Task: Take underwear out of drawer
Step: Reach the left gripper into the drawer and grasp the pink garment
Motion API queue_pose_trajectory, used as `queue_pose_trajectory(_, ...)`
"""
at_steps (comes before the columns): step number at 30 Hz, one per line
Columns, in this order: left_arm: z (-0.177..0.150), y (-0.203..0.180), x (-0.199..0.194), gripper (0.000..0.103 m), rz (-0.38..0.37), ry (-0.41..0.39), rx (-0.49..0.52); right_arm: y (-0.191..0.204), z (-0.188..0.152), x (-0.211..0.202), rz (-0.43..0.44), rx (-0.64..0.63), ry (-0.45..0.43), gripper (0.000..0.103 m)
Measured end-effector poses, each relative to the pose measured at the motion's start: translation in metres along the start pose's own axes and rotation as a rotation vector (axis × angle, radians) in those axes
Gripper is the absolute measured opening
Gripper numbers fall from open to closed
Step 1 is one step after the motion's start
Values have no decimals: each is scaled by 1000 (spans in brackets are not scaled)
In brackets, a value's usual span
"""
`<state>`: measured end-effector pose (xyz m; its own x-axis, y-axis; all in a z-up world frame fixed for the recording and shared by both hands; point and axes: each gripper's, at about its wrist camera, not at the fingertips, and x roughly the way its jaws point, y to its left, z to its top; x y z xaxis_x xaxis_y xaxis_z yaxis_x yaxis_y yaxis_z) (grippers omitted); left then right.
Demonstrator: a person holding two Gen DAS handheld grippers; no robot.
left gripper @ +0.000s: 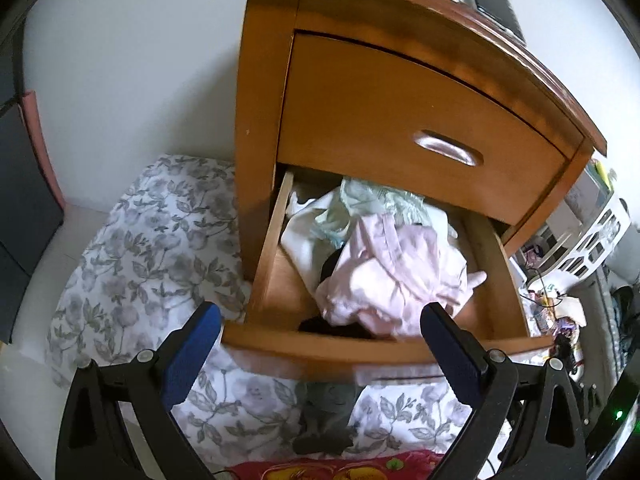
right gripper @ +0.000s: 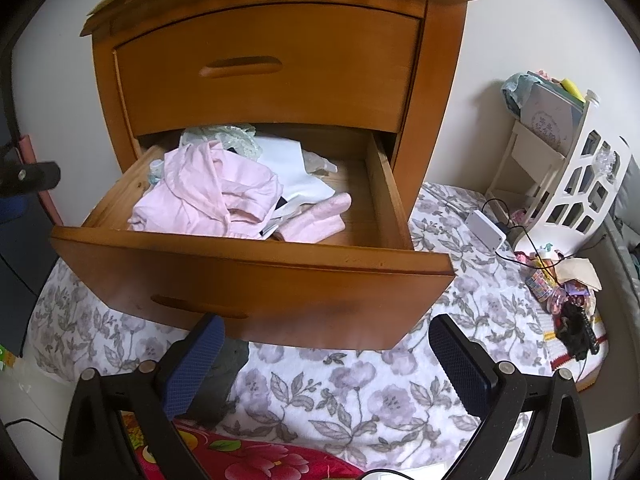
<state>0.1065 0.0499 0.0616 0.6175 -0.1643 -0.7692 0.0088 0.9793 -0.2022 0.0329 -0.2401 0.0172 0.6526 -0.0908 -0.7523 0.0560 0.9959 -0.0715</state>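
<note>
The wooden nightstand's lower drawer (right gripper: 256, 276) stands pulled out. In it lie a crumpled pink garment (right gripper: 208, 196) (left gripper: 392, 276), a white garment (right gripper: 288, 168) (left gripper: 300, 240), a mint lace piece (right gripper: 224, 134) (left gripper: 372, 200) and something black (left gripper: 332, 268) underneath. My left gripper (left gripper: 320, 312) hovers open just above the drawer's front edge, over the pink garment, holding nothing. Lower and further back, my right gripper (right gripper: 326, 322) is open in front of the drawer face, also with nothing in it. A dark grey garment (right gripper: 224, 380) (left gripper: 328, 408) lies on the floral quilt below the drawer.
The upper drawer (right gripper: 264, 76) is closed. A floral quilt (right gripper: 360, 392) covers the ground around the nightstand, with a red flowered cloth (right gripper: 256, 460) nearest me. To the right are a white rack (right gripper: 576, 184), a white box with cables (right gripper: 486, 232) and small clutter (right gripper: 560, 284).
</note>
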Motion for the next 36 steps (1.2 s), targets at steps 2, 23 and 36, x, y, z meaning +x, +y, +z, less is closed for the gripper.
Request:
queue_pose_trajectory(2,9,-1,7,100,-15,14,13,-2,1,2,-2,5,3,103)
queue_pose_trajectory(23,57,-51,110,100,-109,262,29,-6,3,24,-4,-8,40,103)
queue_pose_trajectory(36,52,-93,152,100,-95,352,71,-6,2,36,-3,-13,64,103)
